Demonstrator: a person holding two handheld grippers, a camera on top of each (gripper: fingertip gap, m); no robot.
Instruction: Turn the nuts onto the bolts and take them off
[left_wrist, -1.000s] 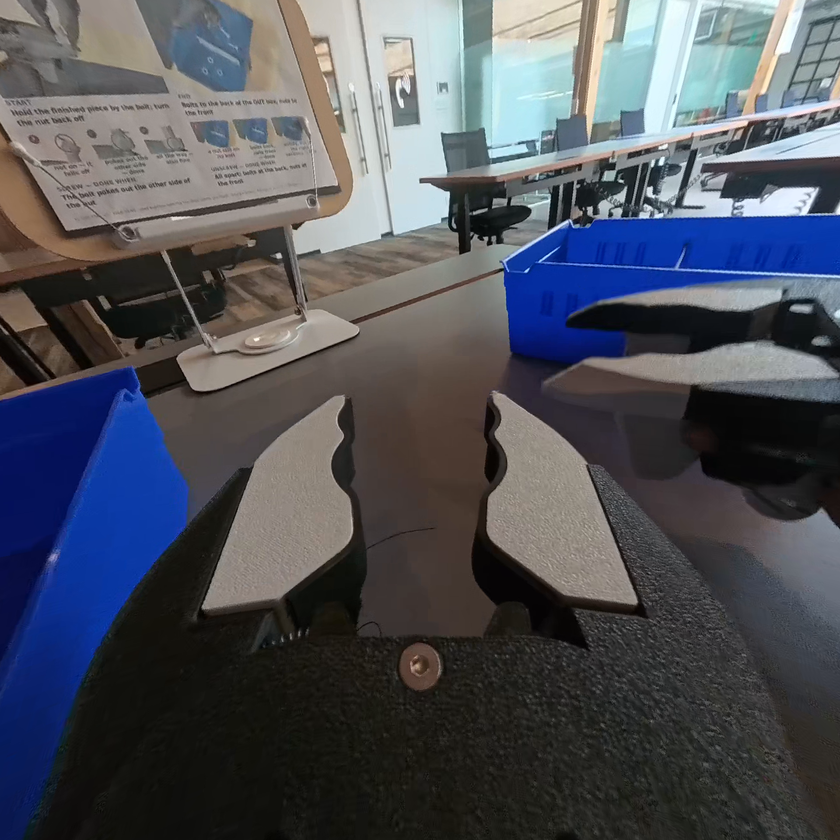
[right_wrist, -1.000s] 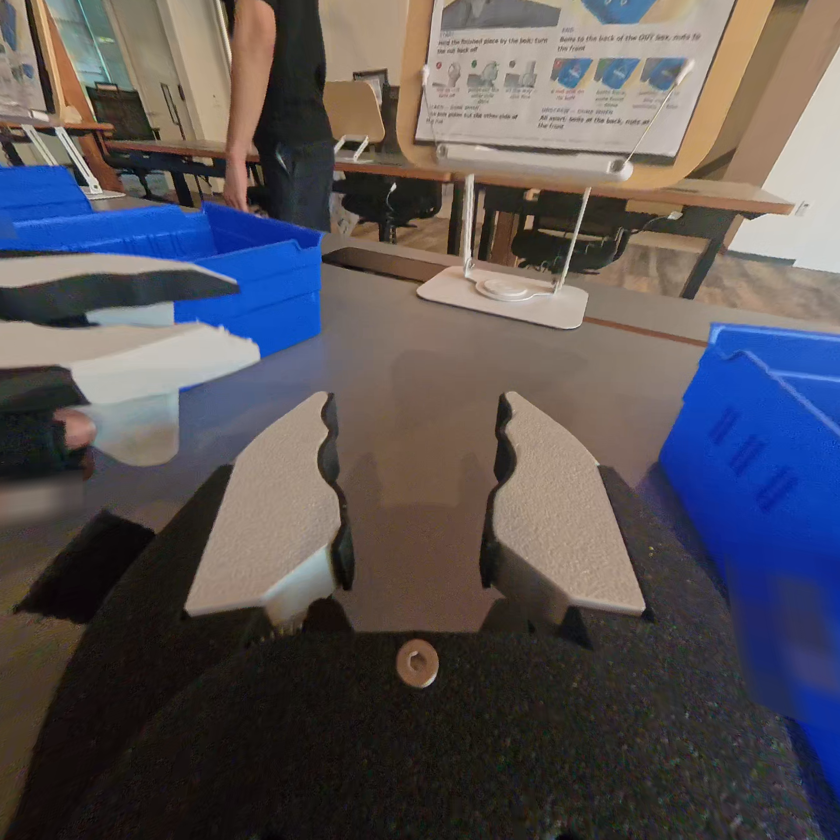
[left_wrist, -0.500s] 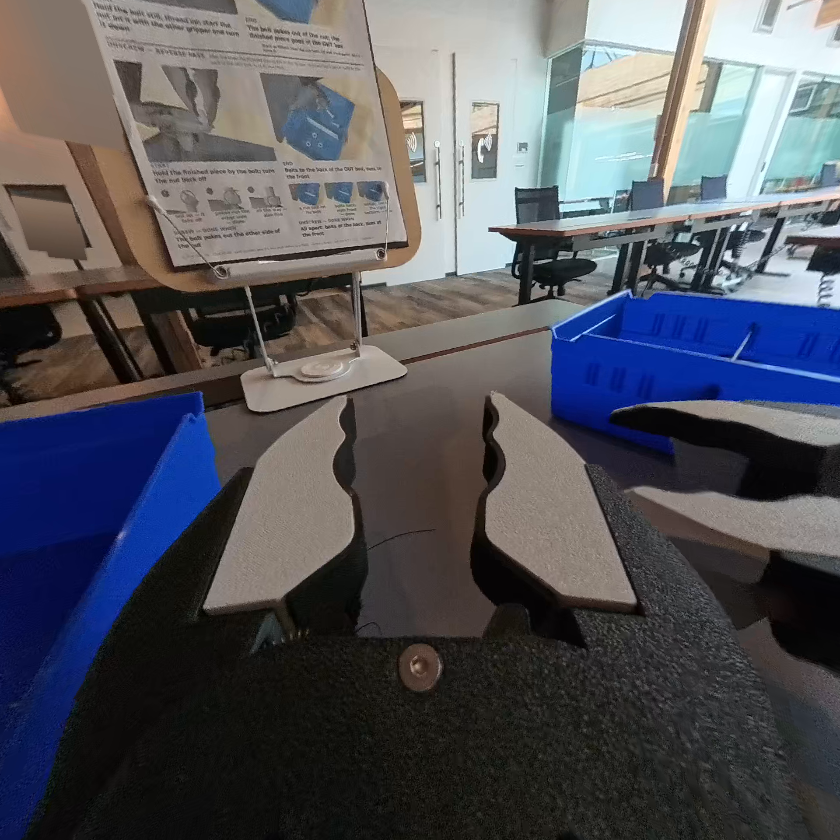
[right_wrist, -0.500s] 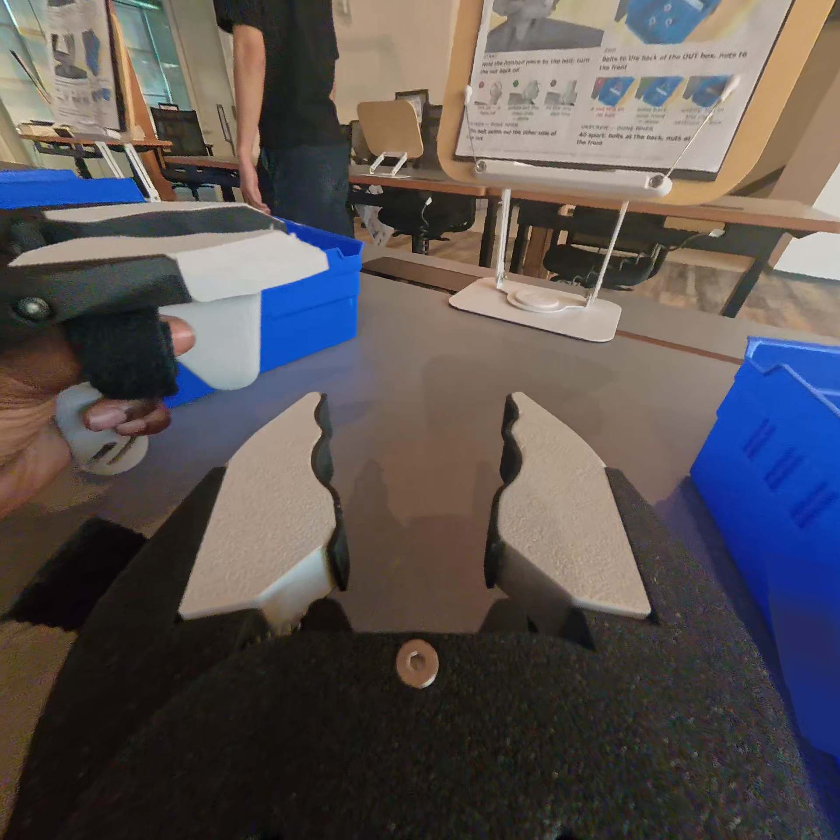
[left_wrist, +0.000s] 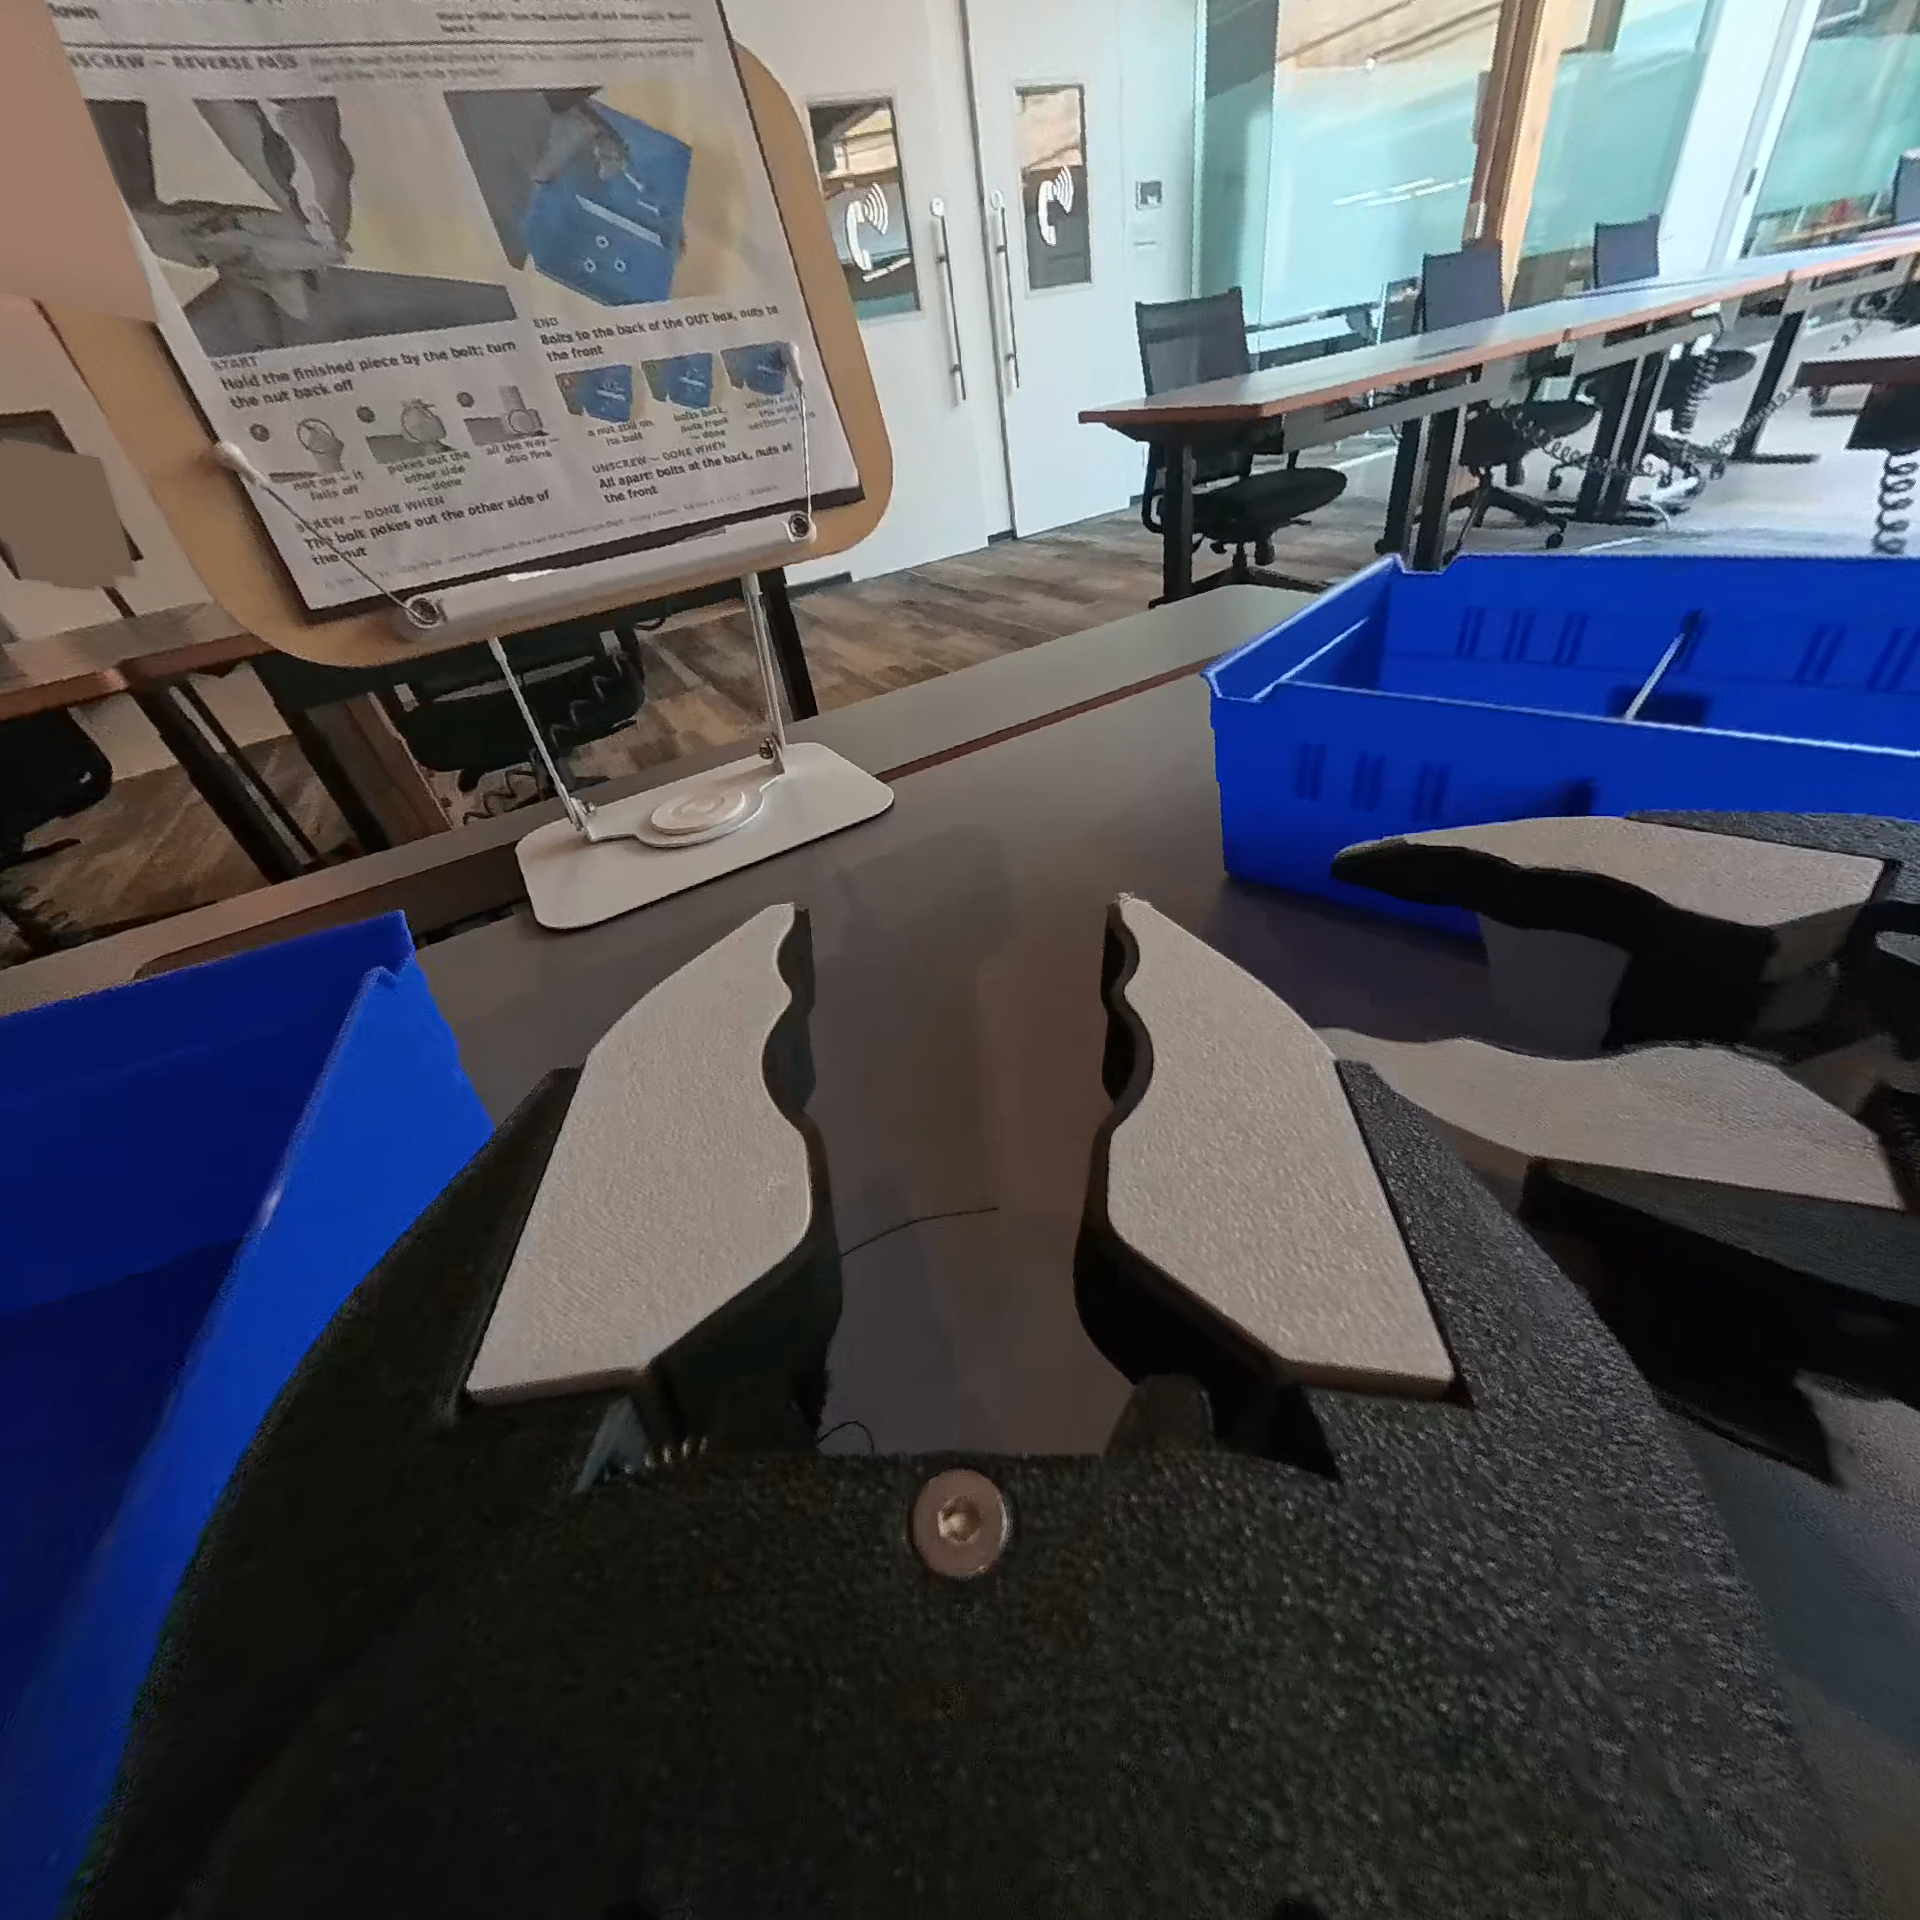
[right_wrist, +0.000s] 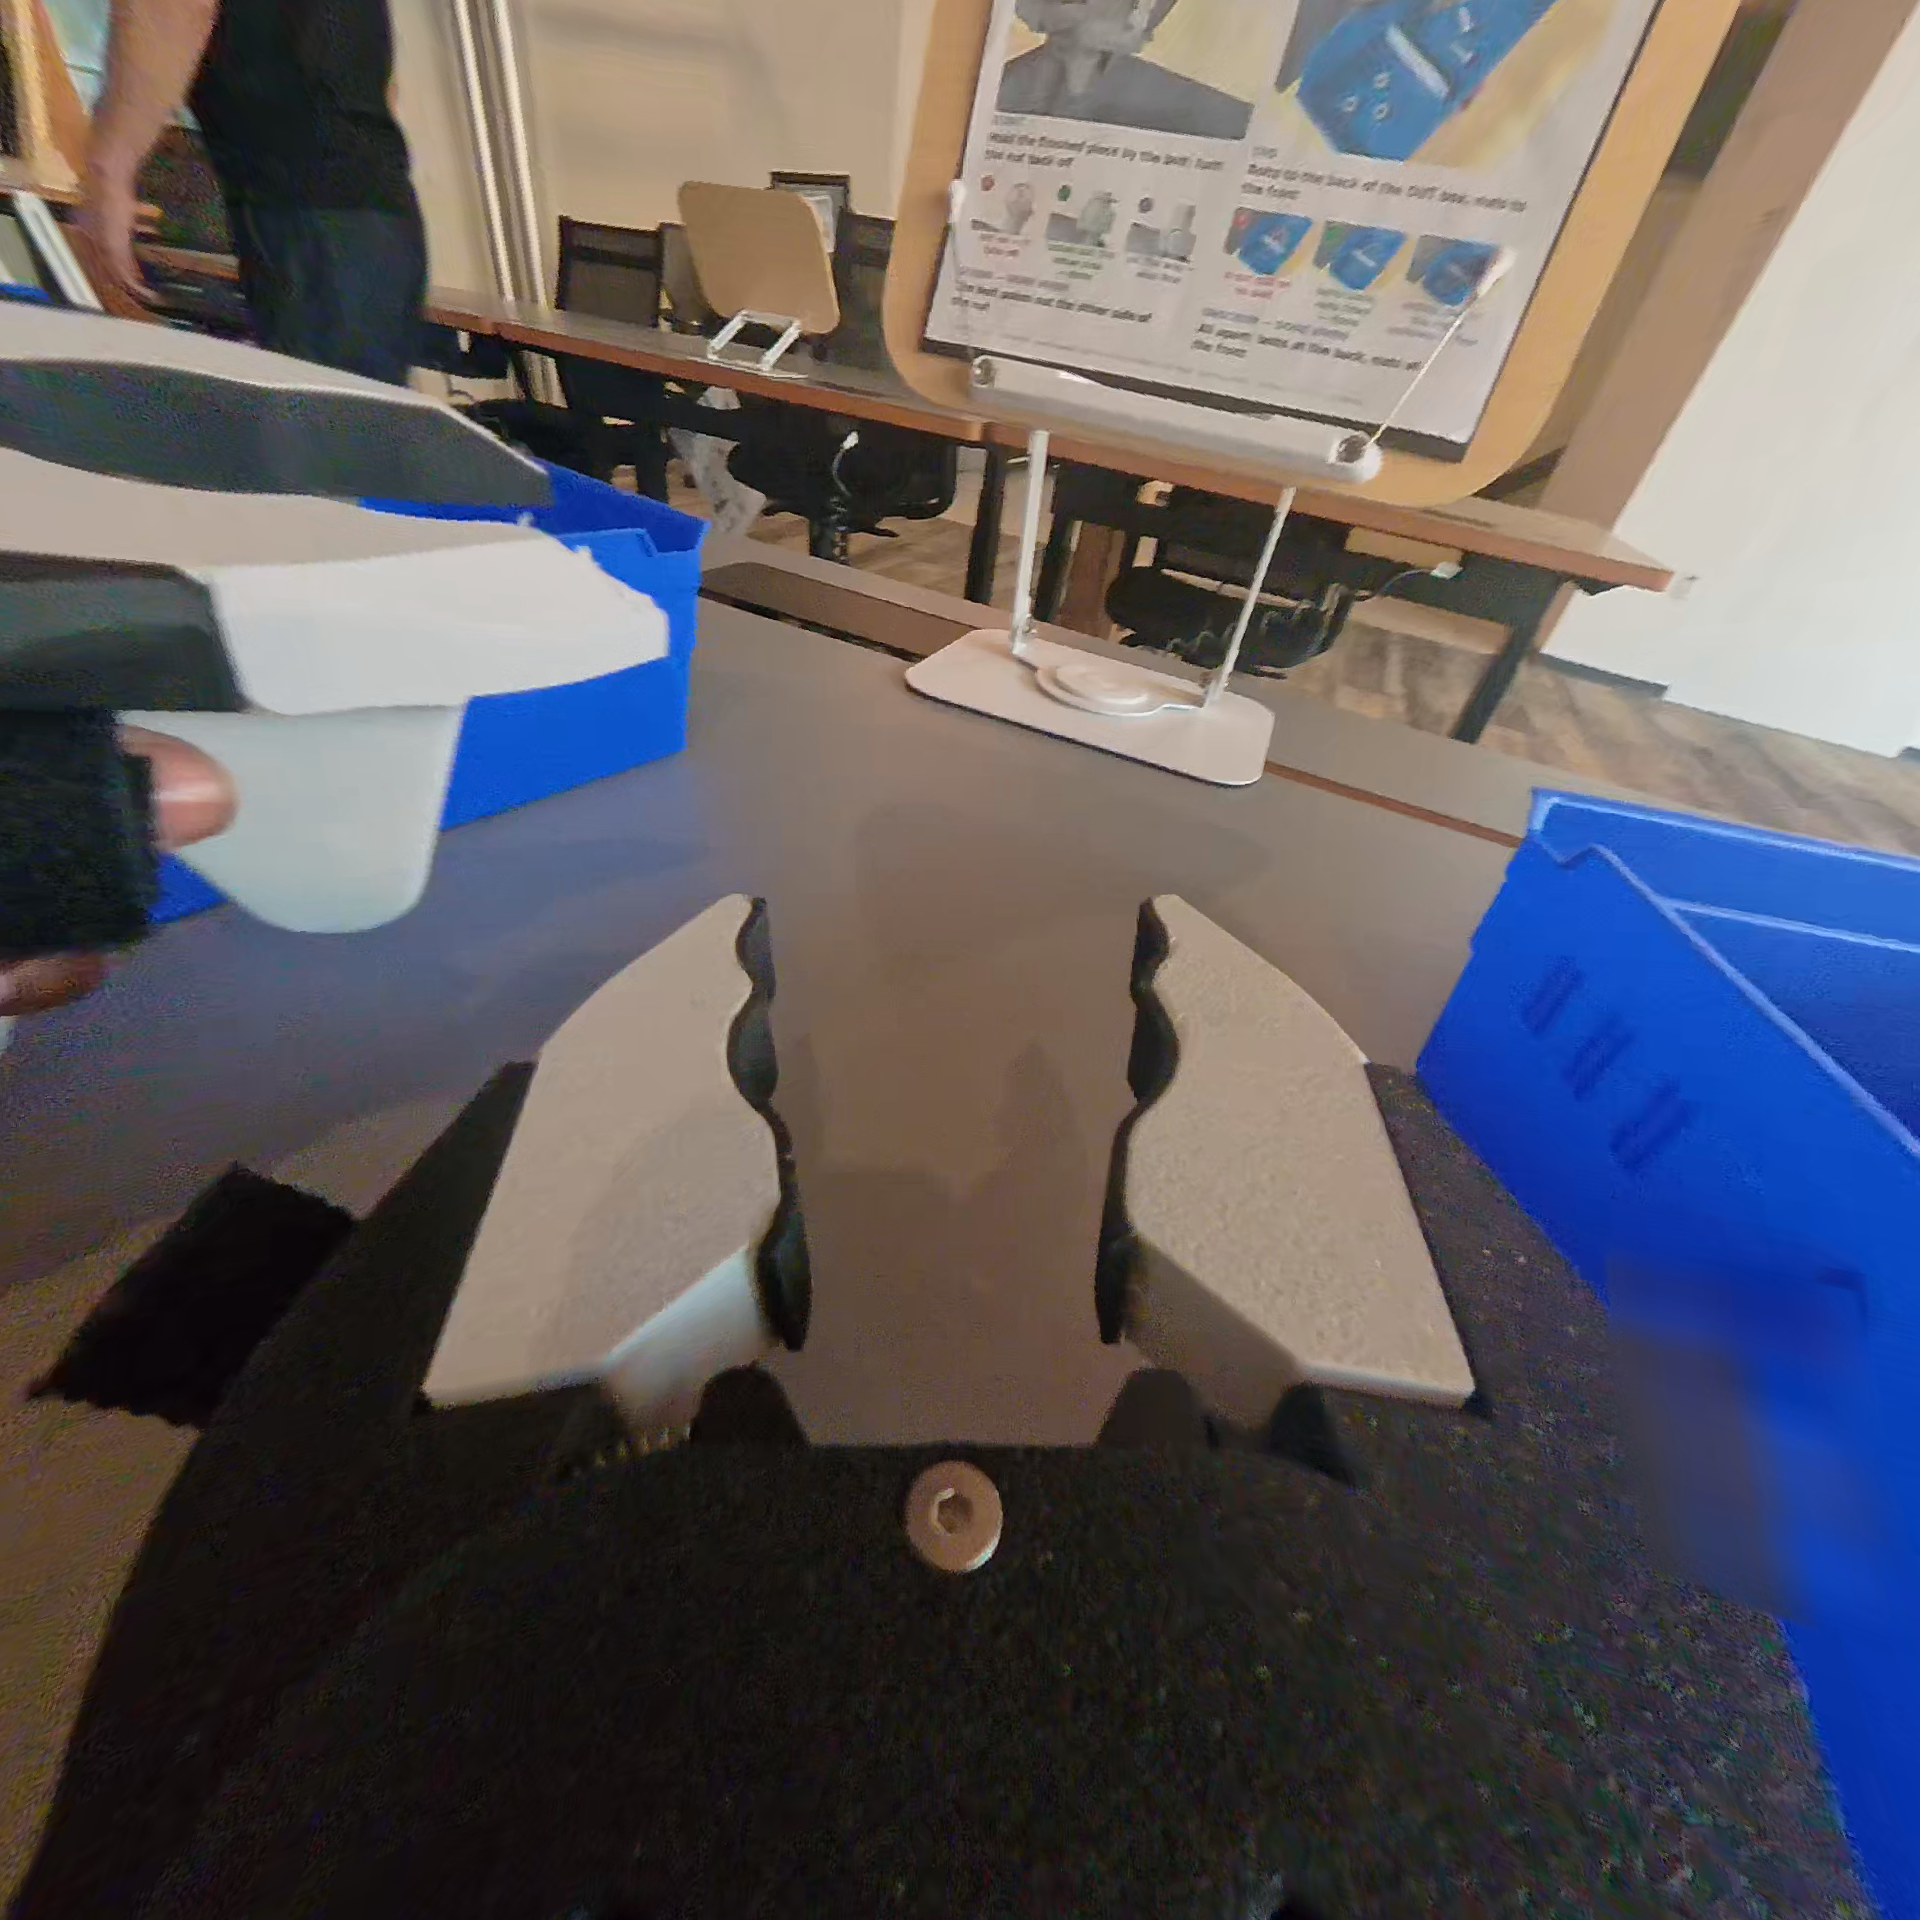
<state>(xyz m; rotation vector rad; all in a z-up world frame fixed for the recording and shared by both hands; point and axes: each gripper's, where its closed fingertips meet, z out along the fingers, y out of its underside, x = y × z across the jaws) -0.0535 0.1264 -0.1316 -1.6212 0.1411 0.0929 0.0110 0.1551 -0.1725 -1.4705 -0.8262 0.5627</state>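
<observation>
Nuts and bolts are nowhere visible; they probably lie inside the blue bins (left_wrist: 1455, 790), whose floors are hidden. The left gripper (left_wrist: 951, 935) and right gripper (right_wrist: 951, 925) hover over the dark table (right_wrist: 935, 831), both wide apart and empty. This looks like the fetching step: next, reach into a bin at the side.
</observation>
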